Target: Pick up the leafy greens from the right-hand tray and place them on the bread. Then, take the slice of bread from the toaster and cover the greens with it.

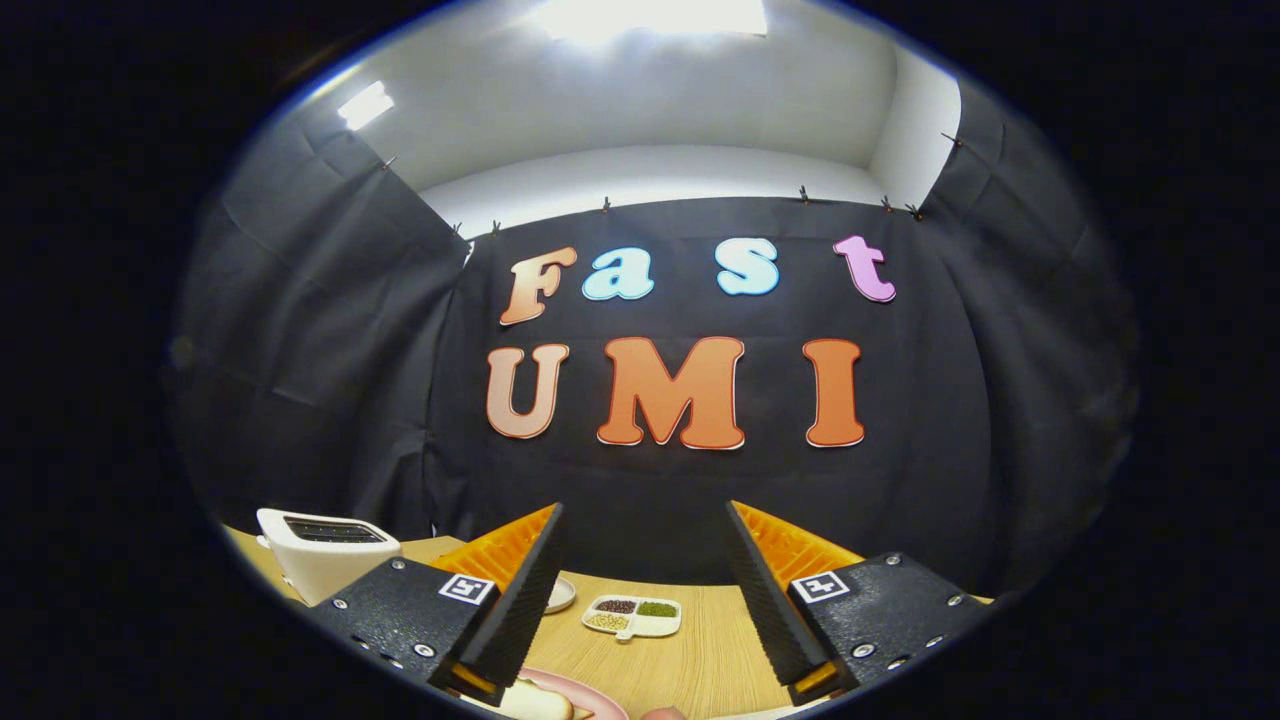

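Between the two fingers of the gripper (640, 590), at 12 o'clock ahead, lies bare wooden table (700, 650); the fingers stand wide apart and hold nothing. This spread probably suits an approach to a soft, bulky item such as greens. One white toaster (322, 550) stands at 10 o'clock beyond the left finger, its slots facing up so a slice can be lifted straight out; whether a slice sits inside cannot be told. One divided white tray (633, 615) rests at 12 o'clock, with three filled compartments visible: dark, green and pale contents. One small white dish (560, 595) lies just beside the left finger. One pink plate (585, 695) at 6 o'clock carries one bread slice (535, 702), placed low and close as the drop point. The leafy greens cannot be identified with certainty.
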A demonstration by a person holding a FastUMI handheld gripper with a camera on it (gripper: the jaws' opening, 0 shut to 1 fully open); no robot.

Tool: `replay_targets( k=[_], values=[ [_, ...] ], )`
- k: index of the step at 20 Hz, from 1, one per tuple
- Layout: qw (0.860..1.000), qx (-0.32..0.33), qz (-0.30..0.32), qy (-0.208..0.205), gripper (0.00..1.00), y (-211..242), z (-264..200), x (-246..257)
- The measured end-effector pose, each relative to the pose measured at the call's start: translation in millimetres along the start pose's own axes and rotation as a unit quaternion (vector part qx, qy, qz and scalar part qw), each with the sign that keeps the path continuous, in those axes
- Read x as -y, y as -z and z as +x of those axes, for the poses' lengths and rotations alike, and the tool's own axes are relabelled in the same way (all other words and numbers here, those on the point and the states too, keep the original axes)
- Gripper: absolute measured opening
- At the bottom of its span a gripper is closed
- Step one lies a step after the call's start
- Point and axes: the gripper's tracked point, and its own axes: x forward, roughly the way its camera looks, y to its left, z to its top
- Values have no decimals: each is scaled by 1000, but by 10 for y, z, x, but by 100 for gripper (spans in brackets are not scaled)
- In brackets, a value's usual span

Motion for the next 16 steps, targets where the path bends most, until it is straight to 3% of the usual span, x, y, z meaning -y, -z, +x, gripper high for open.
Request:
replay_targets(
  k=[16],
  values=[
    [1000, 6, 8, -10, 92, -68, -10, -72]
  ],
)
